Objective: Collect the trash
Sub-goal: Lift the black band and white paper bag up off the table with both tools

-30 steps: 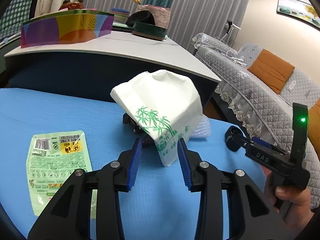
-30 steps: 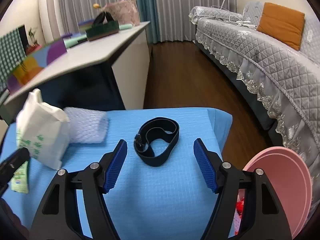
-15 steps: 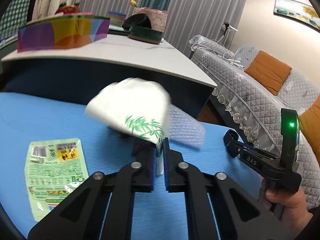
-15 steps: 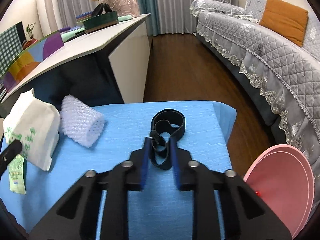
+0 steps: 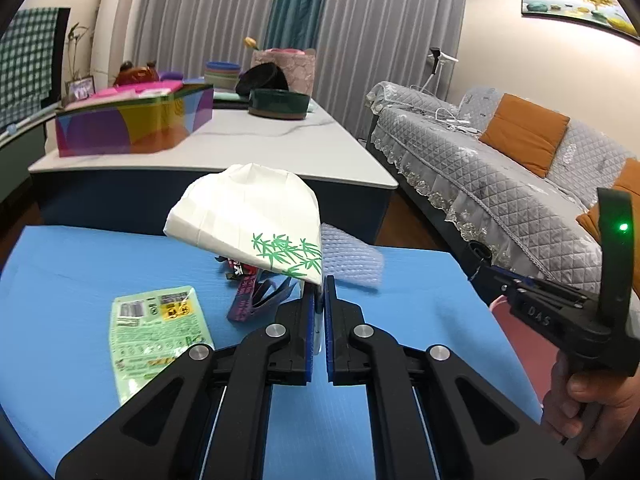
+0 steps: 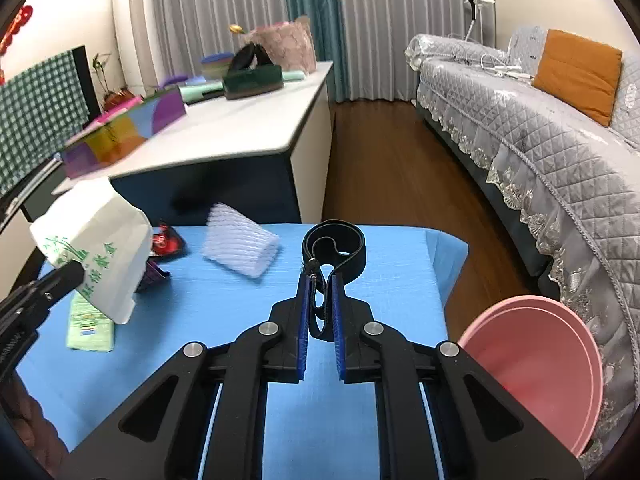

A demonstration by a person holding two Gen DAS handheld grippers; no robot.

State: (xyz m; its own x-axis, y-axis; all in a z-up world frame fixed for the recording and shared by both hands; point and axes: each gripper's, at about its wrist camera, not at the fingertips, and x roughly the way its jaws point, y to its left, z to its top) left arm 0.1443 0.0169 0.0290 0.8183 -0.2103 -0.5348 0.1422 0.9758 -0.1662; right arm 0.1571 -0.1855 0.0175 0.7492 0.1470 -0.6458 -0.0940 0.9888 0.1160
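Because the left tongs (image 5: pixel 319 300) are pinched almost flat on its bottom corner, the white paper bag printed with green bamboo (image 5: pixel 256 224) hangs tilted above the blue cloth tabletop (image 5: pixel 80 264); it looks light, crushable and apt to tear, so a grip on a folded edge suits it. The right tongs (image 6: pixel 321 300) are closing on the limp black elastic strap loop (image 6: pixel 334 246), pads pressing its near end. The crinkled green wrapper (image 5: pixel 158 336) lies at eight o'clock, the soft white foam net sleeve (image 6: pixel 240 246) at ten.
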